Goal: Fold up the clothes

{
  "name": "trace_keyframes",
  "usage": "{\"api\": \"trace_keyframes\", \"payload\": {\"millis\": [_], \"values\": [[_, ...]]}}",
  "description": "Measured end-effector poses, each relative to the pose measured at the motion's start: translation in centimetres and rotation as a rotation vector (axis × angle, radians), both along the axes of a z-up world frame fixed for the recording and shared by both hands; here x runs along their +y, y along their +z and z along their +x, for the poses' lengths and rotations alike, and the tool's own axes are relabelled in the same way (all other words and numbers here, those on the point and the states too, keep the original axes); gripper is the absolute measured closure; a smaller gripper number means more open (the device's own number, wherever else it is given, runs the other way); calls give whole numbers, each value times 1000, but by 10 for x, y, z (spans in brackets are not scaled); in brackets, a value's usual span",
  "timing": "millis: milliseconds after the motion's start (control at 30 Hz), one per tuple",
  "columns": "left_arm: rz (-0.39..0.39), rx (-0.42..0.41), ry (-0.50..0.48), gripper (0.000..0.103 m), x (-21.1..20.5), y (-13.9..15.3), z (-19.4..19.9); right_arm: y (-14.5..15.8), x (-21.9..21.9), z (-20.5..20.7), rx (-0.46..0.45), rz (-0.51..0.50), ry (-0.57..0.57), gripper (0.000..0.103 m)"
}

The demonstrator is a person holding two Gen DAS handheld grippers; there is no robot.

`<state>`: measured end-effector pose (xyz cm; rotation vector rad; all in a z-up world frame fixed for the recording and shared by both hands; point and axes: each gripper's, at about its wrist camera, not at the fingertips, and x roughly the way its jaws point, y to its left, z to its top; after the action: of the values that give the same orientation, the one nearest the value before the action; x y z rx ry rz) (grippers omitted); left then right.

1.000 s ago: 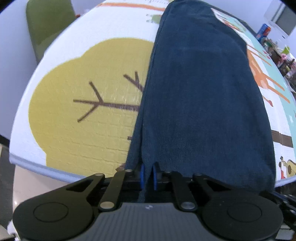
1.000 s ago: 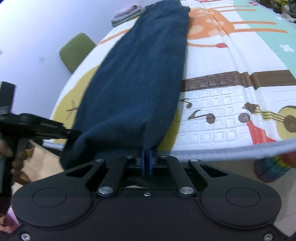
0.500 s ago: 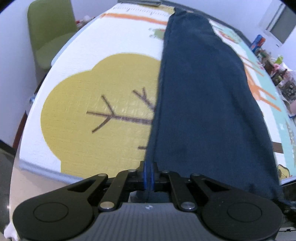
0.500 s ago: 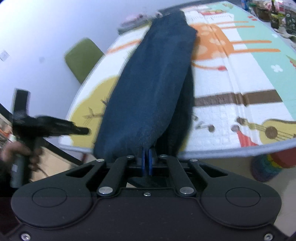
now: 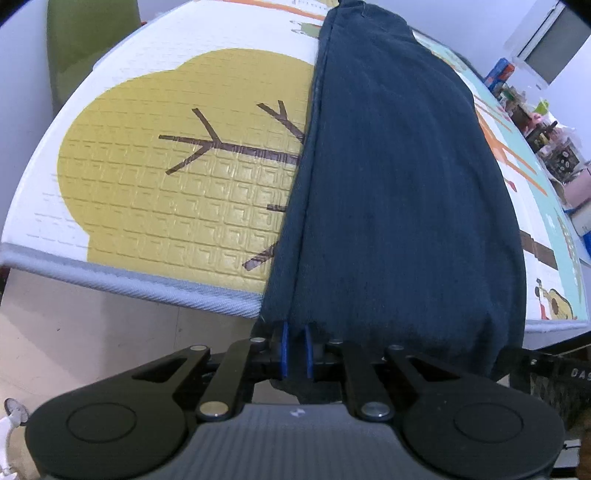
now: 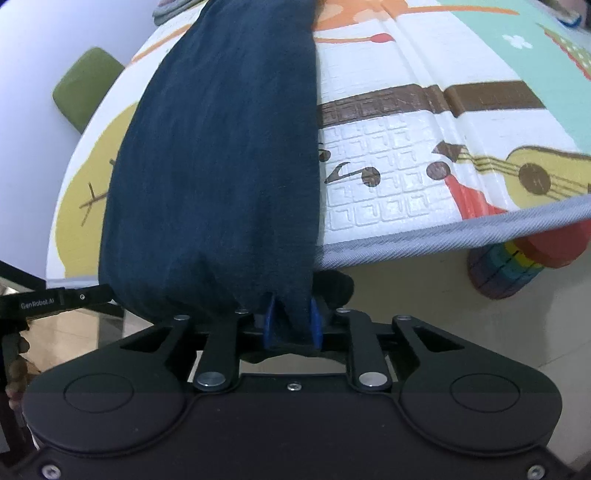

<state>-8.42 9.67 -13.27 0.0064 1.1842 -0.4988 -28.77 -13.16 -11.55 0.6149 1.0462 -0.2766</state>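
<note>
Gripping the near end of a dark blue garment [image 5: 399,192], left gripper [image 5: 295,350], blue pads [image 5: 283,349] drawn in with a fold of cloth between them, a narrow gap showing. Nearly the same on the other side: right gripper [image 6: 290,325], pads [image 6: 269,323] set wider, cloth bunched between them and hanging slack behind (whether pinched firmly or only resting there, cannot tell). Visible too at the left edge of the right wrist view, the left gripper's black body.

Just beyond the fingers, the cloth's near end hanging past the grey-bound edge of the play mat [image 5: 155,206], off the mat and over pale floor [image 5: 92,325]. Farther on, lying flat on the mat as one long, narrow strip running straight away, side seam along its left edge.

Flanking the strip on the mat: to the left, a yellow tree [image 5: 177,166] with brown branches; to the right, music notes [image 6: 354,173], a brown band and a guitar [image 6: 532,177]. Under the mat's right corner, a rainbow-striped object [image 6: 517,266].

Toward the far end, the strip narrowing near the mat's opposite edge, a small pile of folded clothes [image 6: 173,7] just beside it. Off the left side, a green chair [image 6: 85,88]; along the far right, cluttered shelves [image 5: 532,118] (too small to read).
</note>
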Motion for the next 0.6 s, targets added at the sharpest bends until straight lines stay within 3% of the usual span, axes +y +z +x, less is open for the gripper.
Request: {"api": "trace_keyframes", "payload": {"millis": [167,233,300,600], "values": [[-46,-34,18,88,7,-13,-6,15,12,2,35,-162,-34,82],[-59,-44,31,79,12,-17,-12,23,17,4,46,-230,-52,81],[-58,-48,36,78,15,-21,-17,31,20,8,42,-278,-67,80],[-69,-72,17,78,11,-34,-20,52,52,47,-60,-207,25,70]]}}
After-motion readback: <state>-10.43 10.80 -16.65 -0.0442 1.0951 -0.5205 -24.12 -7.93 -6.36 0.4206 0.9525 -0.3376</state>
